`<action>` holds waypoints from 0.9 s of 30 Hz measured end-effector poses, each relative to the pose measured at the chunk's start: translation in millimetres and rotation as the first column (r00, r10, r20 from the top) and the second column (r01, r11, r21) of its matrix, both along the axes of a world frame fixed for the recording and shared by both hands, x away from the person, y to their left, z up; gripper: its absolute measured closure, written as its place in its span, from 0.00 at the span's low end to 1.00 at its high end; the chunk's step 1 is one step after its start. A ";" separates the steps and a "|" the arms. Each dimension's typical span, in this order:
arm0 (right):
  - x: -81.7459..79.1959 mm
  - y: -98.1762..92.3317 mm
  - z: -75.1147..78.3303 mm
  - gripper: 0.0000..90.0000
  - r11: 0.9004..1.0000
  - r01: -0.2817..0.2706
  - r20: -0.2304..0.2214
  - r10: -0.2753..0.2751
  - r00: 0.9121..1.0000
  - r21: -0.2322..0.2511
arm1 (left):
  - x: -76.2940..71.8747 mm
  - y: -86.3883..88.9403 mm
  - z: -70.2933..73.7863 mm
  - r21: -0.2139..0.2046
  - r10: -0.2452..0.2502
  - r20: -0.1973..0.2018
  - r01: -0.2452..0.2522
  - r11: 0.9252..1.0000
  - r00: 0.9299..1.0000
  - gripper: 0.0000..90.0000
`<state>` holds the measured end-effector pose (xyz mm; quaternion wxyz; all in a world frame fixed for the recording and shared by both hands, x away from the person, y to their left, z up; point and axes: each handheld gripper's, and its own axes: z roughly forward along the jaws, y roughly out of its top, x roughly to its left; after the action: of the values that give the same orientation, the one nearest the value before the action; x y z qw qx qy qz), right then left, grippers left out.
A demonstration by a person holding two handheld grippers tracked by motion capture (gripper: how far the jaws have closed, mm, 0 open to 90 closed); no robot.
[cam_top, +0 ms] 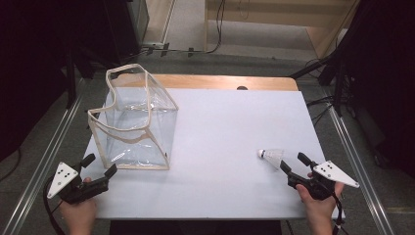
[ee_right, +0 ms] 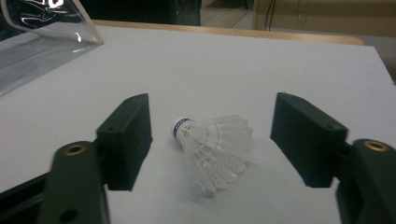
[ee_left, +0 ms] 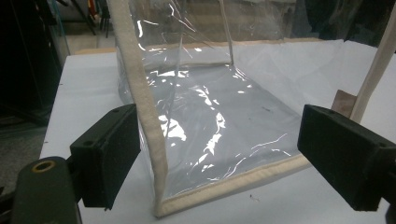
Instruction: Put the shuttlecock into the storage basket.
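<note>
A white shuttlecock [cam_top: 271, 156] lies on its side on the white table [cam_top: 225, 112], near the front right. My right gripper [cam_top: 292, 161] is low on the table with its jaws on either side of the shuttlecock [ee_right: 215, 149]; a gap shows on both sides, so it is open [ee_right: 210, 140]. A clear plastic bag with beige trim [cam_top: 134, 122] stands open-topped at the left. My left gripper [cam_top: 101, 165] is open at the bag's front left corner. In the left gripper view, the bag's trimmed corner edge [ee_left: 144, 116] runs between the jaws [ee_left: 219, 154], untouched.
The table's front edge runs just past both hands. A wooden strip [cam_top: 220, 82] borders the far edge. Metal rails [cam_top: 357, 166] flank the table. The bag's side [ee_right: 42, 42] is at the far left of the right gripper view.
</note>
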<state>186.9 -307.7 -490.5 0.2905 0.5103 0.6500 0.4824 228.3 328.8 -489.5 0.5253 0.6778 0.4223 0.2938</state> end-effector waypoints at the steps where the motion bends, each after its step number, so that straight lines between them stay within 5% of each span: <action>1: 0.0 0.0 0.0 0.36 1.000 0.000 0.000 0.000 1.000 0.000 | 0.0 0.0 0.0 0.000 0.000 0.000 0.000 1.000 1.000 0.15; 5: 2.2 3.1 -3.6 0.64 1.000 -0.017 -0.041 0.016 0.999 -0.010 | 0.1 -0.2 -0.1 0.001 -0.001 0.000 0.001 1.000 1.000 0.15; 14: 7.2 27.8 -10.0 0.96 0.993 -0.107 -0.110 0.101 0.989 -0.054 | 0.1 -0.5 -0.1 0.003 -0.002 -0.001 0.002 1.000 1.000 0.15; 27: 14.1 36.9 -25.2 0.98 0.996 -0.069 -0.265 0.049 0.963 -0.064 | -0.4 -0.9 -0.2 0.006 -0.001 -0.001 0.001 1.000 1.000 0.15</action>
<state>201.0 -270.7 -515.7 0.2056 0.5394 0.7148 0.3948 227.9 327.8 -489.7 0.5231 0.6798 0.4211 0.2947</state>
